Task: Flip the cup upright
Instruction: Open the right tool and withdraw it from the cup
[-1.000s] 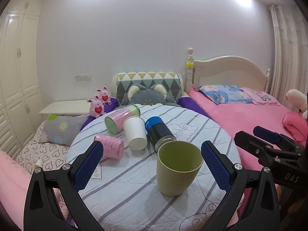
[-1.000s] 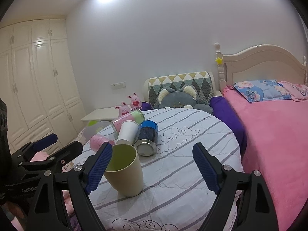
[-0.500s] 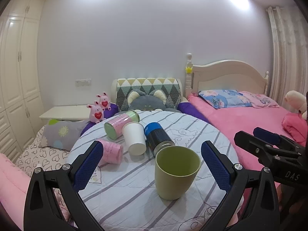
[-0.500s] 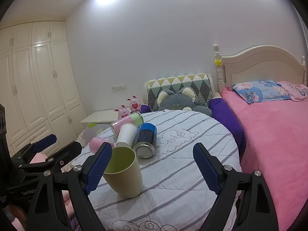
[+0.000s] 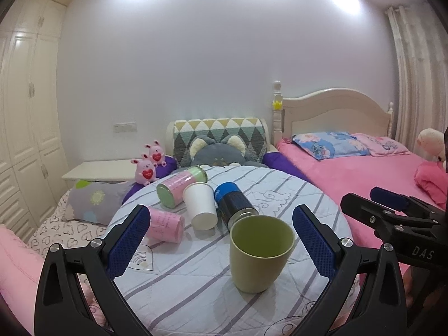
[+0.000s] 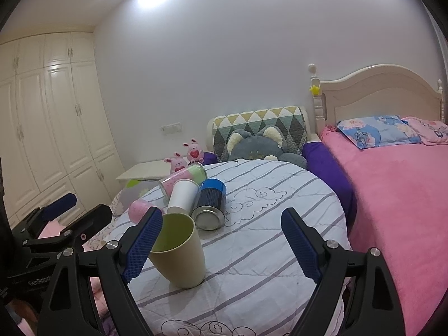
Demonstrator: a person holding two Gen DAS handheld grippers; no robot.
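Observation:
A light green cup (image 5: 260, 252) stands upright on the round striped table (image 5: 196, 285), its mouth up; it also shows in the right wrist view (image 6: 179, 252). My left gripper (image 5: 222, 240) is open and empty, its blue pads apart on either side of the cup, short of it. My right gripper (image 6: 221, 243) is open and empty, the cup just behind its left pad. A white paper cup (image 5: 200, 207) lies on its side behind the green cup.
A blue-capped can (image 5: 233, 204), a pink-and-green can (image 5: 179, 186) and a pink can (image 5: 165, 224) lie on their sides on the table. A pink bed (image 5: 364, 173) is to the right. Plush toys (image 5: 148, 165) and cushions are behind the table. Wardrobe doors (image 6: 50, 128) stand left.
Both grippers have drawn back and tilted up a little; the table and cup sit slightly lower and farther in view. The cup stays upright and still.

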